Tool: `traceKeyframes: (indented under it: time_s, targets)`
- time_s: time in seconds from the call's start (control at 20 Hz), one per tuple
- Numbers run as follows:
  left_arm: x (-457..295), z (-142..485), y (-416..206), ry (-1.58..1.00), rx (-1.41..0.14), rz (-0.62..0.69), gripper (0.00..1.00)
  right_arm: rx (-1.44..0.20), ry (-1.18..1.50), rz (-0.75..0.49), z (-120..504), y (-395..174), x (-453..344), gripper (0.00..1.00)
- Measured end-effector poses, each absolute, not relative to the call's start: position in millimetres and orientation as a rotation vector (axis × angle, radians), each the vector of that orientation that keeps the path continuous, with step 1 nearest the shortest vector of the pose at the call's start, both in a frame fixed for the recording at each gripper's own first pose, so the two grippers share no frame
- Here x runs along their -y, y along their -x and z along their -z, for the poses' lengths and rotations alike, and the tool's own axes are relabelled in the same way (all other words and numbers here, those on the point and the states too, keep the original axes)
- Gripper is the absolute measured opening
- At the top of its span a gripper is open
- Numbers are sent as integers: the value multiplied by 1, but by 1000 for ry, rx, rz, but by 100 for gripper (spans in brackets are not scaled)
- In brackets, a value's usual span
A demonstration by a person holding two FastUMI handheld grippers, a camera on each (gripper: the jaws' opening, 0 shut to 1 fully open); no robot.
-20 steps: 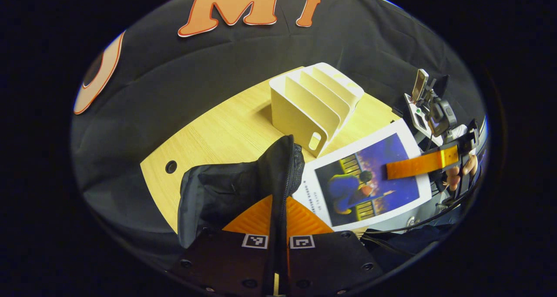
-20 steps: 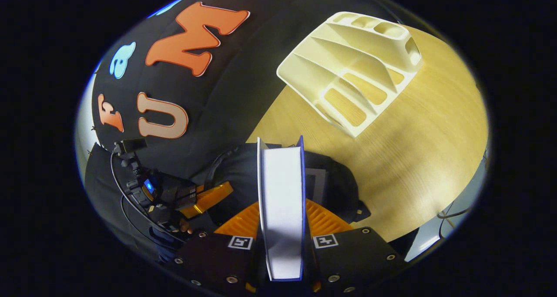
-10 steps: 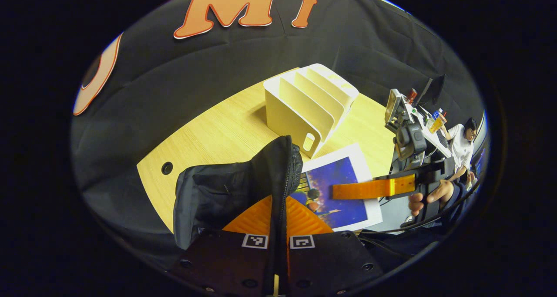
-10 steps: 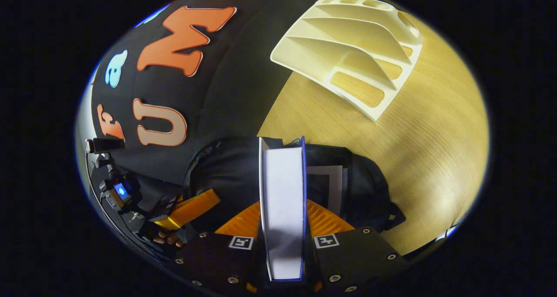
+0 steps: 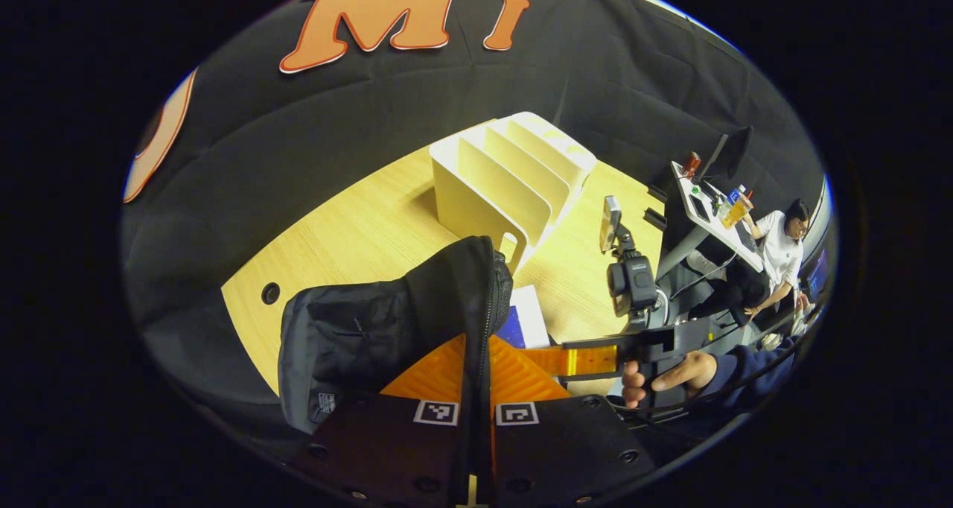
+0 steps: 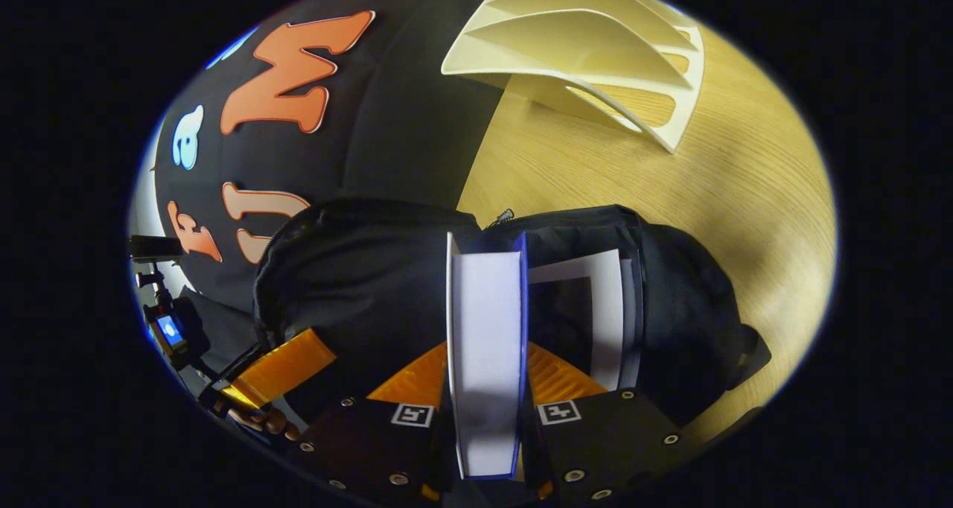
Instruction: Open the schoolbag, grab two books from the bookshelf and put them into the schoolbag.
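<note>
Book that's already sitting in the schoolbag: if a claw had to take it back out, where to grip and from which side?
Grip the book's exposed white upper edge, coming from above through the schoolbag's open mouth. It stands on edge against the bag's inner wall, so only that edge is free; black fabric covers its sides. The right claw is shut on the second book, so it would probably have to let go first.

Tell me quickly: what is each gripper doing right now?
Left gripper: shut on the bag flap.
Right gripper: shut on a book, over the open bag.
</note>
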State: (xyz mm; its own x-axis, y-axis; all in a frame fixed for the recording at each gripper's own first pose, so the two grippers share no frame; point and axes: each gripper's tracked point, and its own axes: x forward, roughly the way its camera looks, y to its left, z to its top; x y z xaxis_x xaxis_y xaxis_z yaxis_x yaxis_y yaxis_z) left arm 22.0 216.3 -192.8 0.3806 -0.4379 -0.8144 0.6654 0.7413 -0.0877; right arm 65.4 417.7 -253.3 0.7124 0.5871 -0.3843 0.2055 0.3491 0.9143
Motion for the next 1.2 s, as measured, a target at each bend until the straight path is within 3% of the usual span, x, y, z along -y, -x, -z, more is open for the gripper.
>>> traceKeyframes:
  time_s: [0.15,0.25,0.35,0.4,0.5,0.95,1.1,1.2]
  targets:
    - [-215,194,-26,-258,-942,710,4,-804,-1157,-264,259,-70,-420,39]
    - [-215,196,-24,-252,-944,708,4,-854,-1054,-252,264,-65,-418,48]
    - [-216,198,-24,-260,-936,698,5,-896,-940,-265,267,-58,-419,62]
    - [-216,199,-25,-261,-932,694,5,-913,-880,-258,270,-54,-419,79]
    - [-218,201,-24,-265,-928,679,5,-926,-747,-240,274,-47,-405,94]
    - [-204,215,-27,-298,-890,562,6,-827,-567,-160,241,-32,-297,98]
    - [-190,208,-28,-290,-840,522,12,-751,-509,-112,219,-22,-251,98]
    - [-178,205,-28,-288,-810,494,22,-695,-470,-76,200,-18,-218,98]
